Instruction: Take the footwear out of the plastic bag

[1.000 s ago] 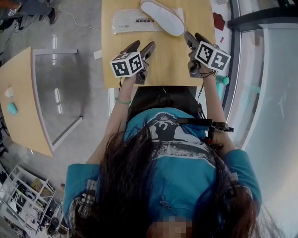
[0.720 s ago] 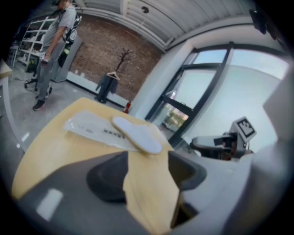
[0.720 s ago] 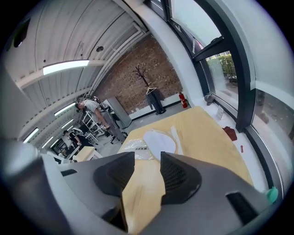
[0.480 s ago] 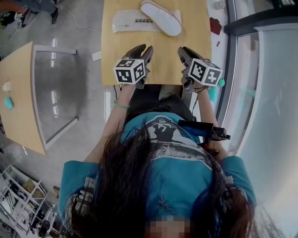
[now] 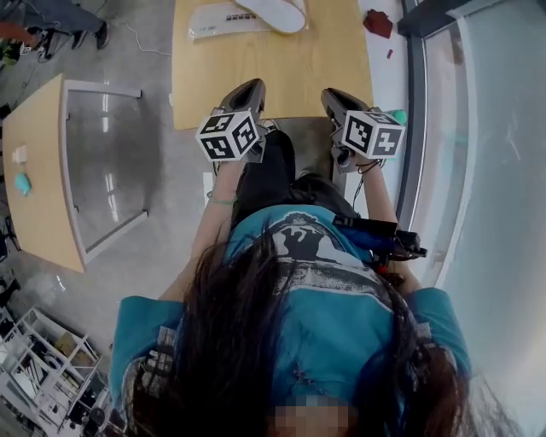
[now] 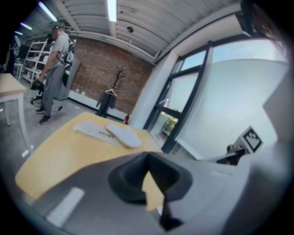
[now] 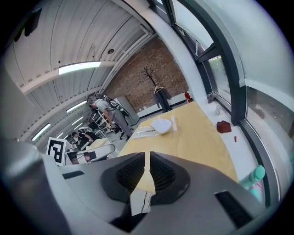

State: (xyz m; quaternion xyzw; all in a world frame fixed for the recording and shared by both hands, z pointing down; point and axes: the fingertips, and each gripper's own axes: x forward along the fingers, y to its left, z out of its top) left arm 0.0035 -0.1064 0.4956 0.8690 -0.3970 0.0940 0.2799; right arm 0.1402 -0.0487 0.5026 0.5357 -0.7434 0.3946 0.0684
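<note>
A white slipper [image 5: 271, 12] lies at the far end of the wooden table [image 5: 273, 77], overlapping a flat clear plastic bag [image 5: 223, 19] with a printed label. The left gripper view shows the slipper [image 6: 124, 136] partly on top of the bag [image 6: 94, 131], outside it. My left gripper [image 5: 247, 88] hovers over the table's near edge, shut and empty. My right gripper [image 5: 334, 96] is level with it on the right; its jaws are closing and stand all but together, with nothing between them. Both are far from the slipper [image 7: 161, 125].
A second wooden table [image 5: 34, 171] stands to the left with a small teal item [image 5: 22, 183] on it. A dark red object [image 5: 377, 23] and a teal bottle [image 7: 255, 176] lie on the white ledge by the window wall. A person [image 6: 57, 69] stands near shelves far behind.
Both grippers drew back from over the table toward its near edge, away from the slipper and bag. Both sets of jaws went from wide apart to together.
</note>
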